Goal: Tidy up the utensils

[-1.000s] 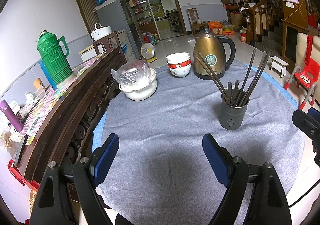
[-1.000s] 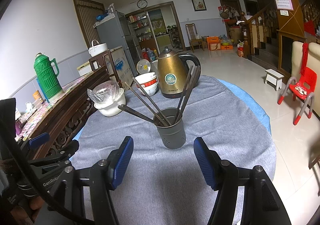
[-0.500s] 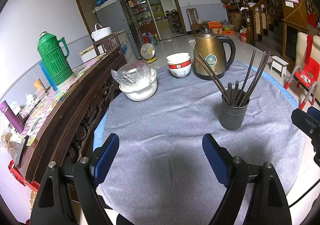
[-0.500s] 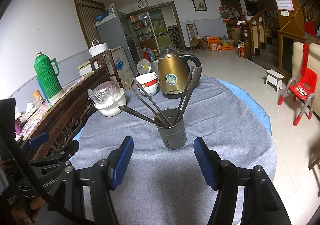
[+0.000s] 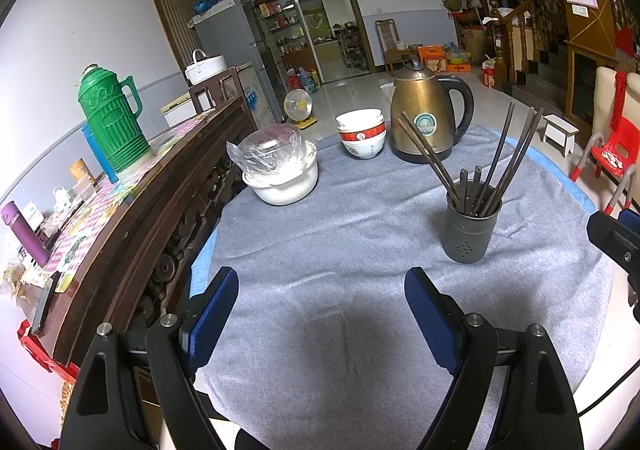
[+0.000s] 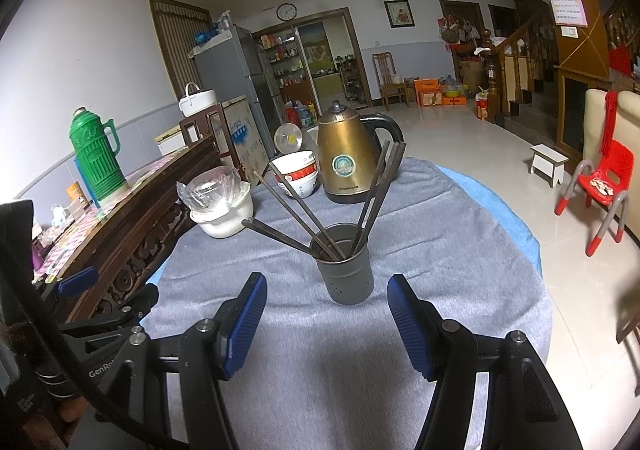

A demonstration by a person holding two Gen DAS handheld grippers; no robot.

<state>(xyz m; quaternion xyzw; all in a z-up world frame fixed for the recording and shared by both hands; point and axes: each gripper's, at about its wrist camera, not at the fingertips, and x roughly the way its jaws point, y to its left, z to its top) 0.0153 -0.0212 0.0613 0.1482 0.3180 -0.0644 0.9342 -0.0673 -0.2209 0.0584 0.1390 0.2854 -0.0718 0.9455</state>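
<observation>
A round counter under a grey cloth (image 5: pixel 320 250) stands in a tiled living room, a dark carved wooden sideboard (image 5: pixel 160 210) along its left. On the cloth sit a brass-coloured electric kettle (image 6: pixel 346 158), stacked red-and-white bowls (image 5: pixel 362 134) and a white pot with plastic wrap (image 5: pixel 280 170). The dark grey perforated metal holder (image 6: pixel 348 274), upright with dark chopsticks (image 6: pixel 288 206) fanned out, stands just ahead of the right gripper (image 6: pixel 324 320). Both it and the left gripper (image 5: pixel 320 308) have fingers spread and empty. Nothing has shifted since a second ago.
</observation>
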